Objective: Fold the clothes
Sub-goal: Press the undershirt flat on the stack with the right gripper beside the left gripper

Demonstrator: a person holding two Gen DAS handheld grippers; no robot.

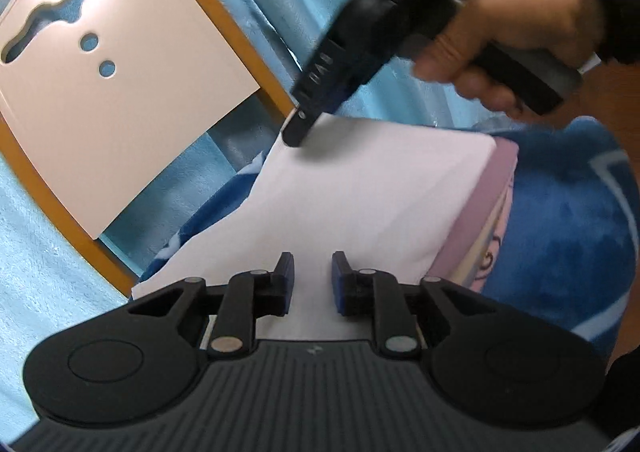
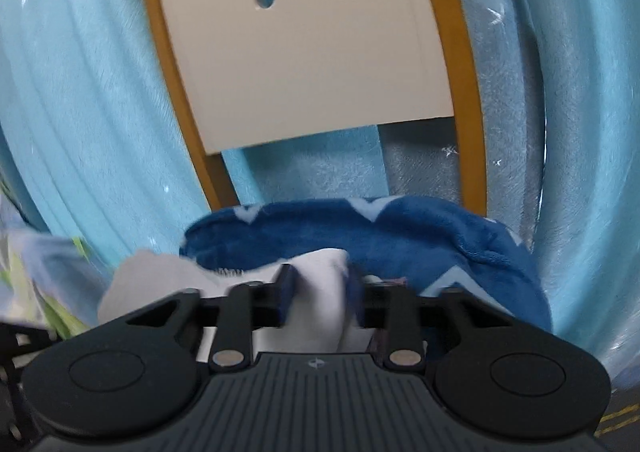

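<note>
Your left gripper [image 1: 313, 284] hovers, jaws apart and empty, at the near edge of the white garment [image 1: 360, 196], which runs lengthwise ahead toward your right gripper [image 1: 294, 134]. Its jaws appear closed on the garment's far corner, though blurred.

Two hand-held grippers [image 1: 313, 282] [image 2: 318, 294], one white garment [image 1: 360, 192], one blue blanket [image 1: 568, 220], one chair [image 1: 120, 64] (cream-backed).

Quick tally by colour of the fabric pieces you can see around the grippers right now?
White garment: 1
Dark blue plush blanket with pale zigzags: 1
Pink printed fabric: 1
Light blue curtain: 1
Green-and-white printed cloth: 1
Total: 5
</note>
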